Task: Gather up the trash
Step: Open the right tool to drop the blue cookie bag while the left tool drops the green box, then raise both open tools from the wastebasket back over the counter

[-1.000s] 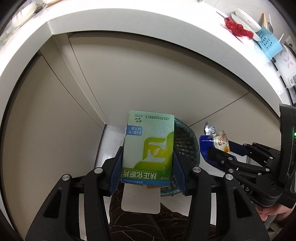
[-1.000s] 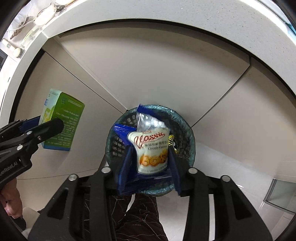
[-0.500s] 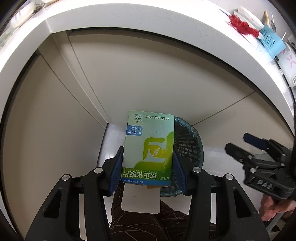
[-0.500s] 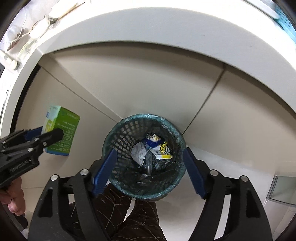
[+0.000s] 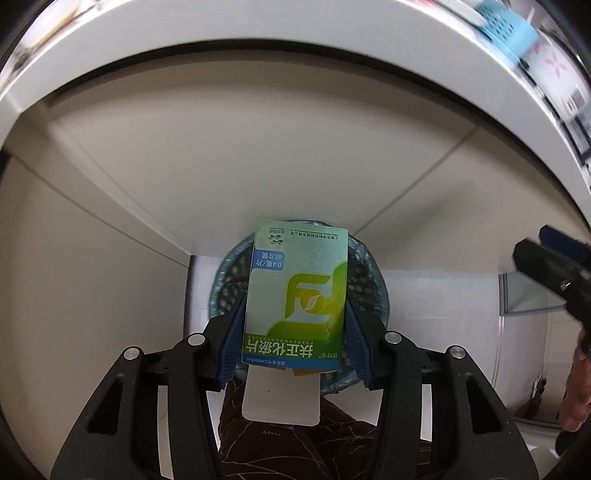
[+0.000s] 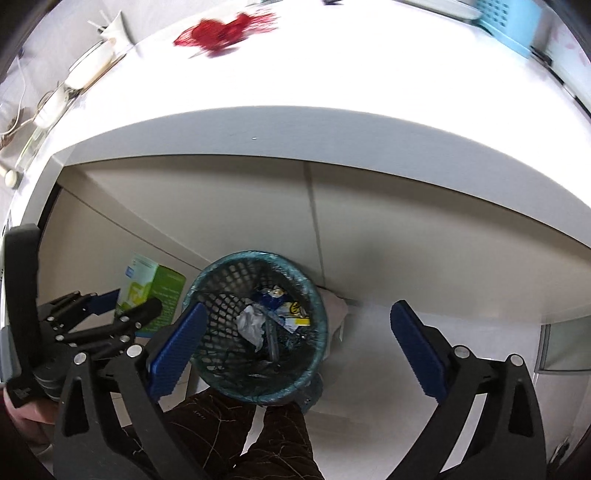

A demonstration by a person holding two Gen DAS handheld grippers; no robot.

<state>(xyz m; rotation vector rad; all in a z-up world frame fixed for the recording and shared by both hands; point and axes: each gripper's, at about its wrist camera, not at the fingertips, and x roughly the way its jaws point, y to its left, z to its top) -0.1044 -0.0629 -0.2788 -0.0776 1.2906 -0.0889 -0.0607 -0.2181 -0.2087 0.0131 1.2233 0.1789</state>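
My left gripper [image 5: 295, 314] is shut on a green and white medicine box [image 5: 297, 291], held upright over the rim of the teal mesh waste basket [image 5: 373, 291], which the box mostly hides. In the right wrist view the basket [image 6: 236, 273] stands on the floor below the counter, with crumpled wrappers [image 6: 273, 314] inside. My right gripper [image 6: 295, 343] hangs above it; its jaws are opening wide and nothing is between them. The left gripper [image 6: 125, 301] with the box [image 6: 155, 288] shows just left of the basket.
A white counter [image 6: 332, 81] overhangs beige cabinet doors [image 5: 258, 155]. On it lie a red net [image 6: 221, 33] and a blue basket [image 6: 506, 22]. A person's dark patterned trouser legs [image 6: 236, 435] stand next to the basket. A hand [image 5: 580, 387] holds the right gripper.
The right gripper opened and dropped the cookie wrapper into the basket, then rose and drew away to the right. The left gripper carried the box over the basket.
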